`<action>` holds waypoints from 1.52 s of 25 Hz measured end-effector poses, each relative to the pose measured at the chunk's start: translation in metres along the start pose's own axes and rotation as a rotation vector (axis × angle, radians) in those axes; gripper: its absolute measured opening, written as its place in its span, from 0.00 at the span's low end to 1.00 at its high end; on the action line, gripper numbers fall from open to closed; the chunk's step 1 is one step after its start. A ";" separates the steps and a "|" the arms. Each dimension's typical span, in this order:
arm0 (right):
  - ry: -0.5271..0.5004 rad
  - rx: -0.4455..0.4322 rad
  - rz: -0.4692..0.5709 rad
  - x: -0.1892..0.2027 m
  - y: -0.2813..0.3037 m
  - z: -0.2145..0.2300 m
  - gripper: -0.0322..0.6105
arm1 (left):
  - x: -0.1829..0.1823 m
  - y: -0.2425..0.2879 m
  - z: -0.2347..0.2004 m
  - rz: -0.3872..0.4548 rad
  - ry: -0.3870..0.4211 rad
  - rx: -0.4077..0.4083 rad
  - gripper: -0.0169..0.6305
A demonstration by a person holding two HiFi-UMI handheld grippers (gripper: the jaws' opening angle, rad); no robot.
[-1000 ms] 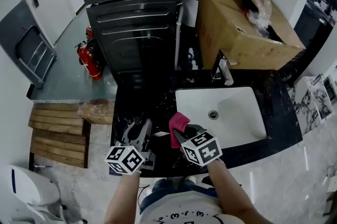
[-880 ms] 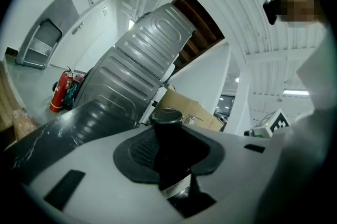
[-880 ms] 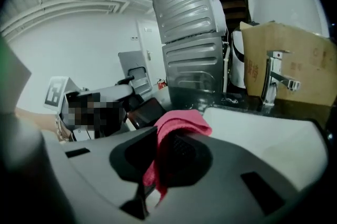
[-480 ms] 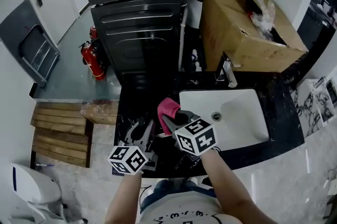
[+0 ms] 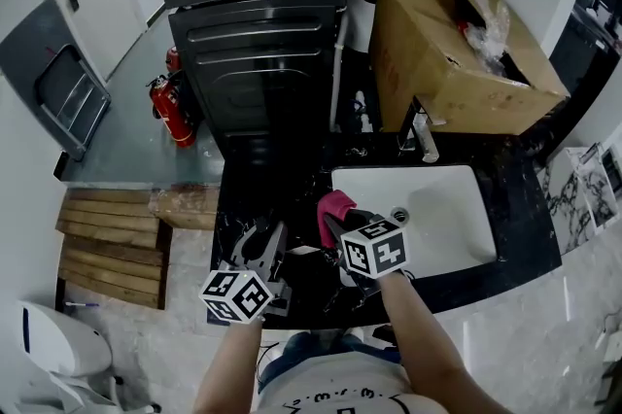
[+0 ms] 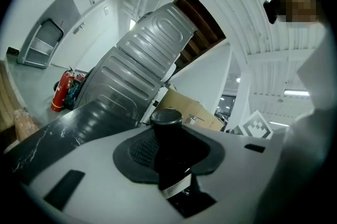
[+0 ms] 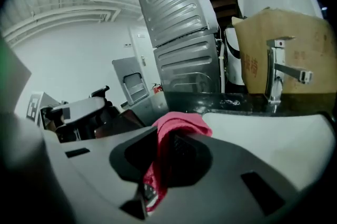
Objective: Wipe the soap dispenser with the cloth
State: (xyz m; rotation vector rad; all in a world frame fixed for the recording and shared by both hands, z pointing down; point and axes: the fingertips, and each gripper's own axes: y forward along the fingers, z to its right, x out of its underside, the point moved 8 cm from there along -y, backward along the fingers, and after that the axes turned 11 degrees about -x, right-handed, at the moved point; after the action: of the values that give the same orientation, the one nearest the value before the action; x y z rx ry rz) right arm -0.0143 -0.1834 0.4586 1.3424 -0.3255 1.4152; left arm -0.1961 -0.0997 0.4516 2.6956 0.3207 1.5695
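A dark soap dispenser with a round black cap stands between the pads of my left gripper, which is shut on it. In the head view the left gripper hovers over the black counter's left part, where the bottle is hard to make out. My right gripper is shut on a pink cloth just right of it, at the sink's left rim. In the right gripper view the cloth bunches out of the right gripper, and the left gripper shows to the left, apart from the cloth.
A white sink with a chrome faucet is set in the black marble counter. An open cardboard box stands behind it. Dark stacked appliances and a red fire extinguisher are beyond the counter.
The right gripper carried the pink cloth left toward the left gripper, then back right toward the sink rim. The left gripper and its bottle stayed put.
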 end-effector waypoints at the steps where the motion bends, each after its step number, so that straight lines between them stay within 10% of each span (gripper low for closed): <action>1: -0.001 0.013 -0.015 0.002 0.000 0.001 0.13 | 0.000 0.001 0.002 -0.001 0.015 0.003 0.21; 7: 0.100 0.099 0.003 0.020 -0.021 0.005 0.13 | -0.003 0.012 0.016 -0.052 0.157 0.061 0.20; 15: 0.076 0.150 0.156 0.002 -0.077 0.007 0.13 | 0.012 0.030 0.068 -0.132 0.565 0.097 0.20; 23: 0.071 0.182 0.207 -0.003 -0.100 0.009 0.13 | 0.009 0.032 0.067 -0.192 0.679 0.255 0.21; 27: 0.077 0.178 0.198 -0.001 -0.099 0.009 0.13 | -0.005 0.028 0.054 -0.208 0.765 0.285 0.40; 38: 0.062 0.161 0.175 -0.001 -0.090 0.005 0.13 | -0.020 -0.002 0.019 -0.198 0.678 0.222 0.41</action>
State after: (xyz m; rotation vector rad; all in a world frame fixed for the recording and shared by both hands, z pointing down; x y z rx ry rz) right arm 0.0614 -0.1559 0.4177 1.4240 -0.2990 1.6548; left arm -0.1897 -0.0990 0.4246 2.0673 0.7722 2.4444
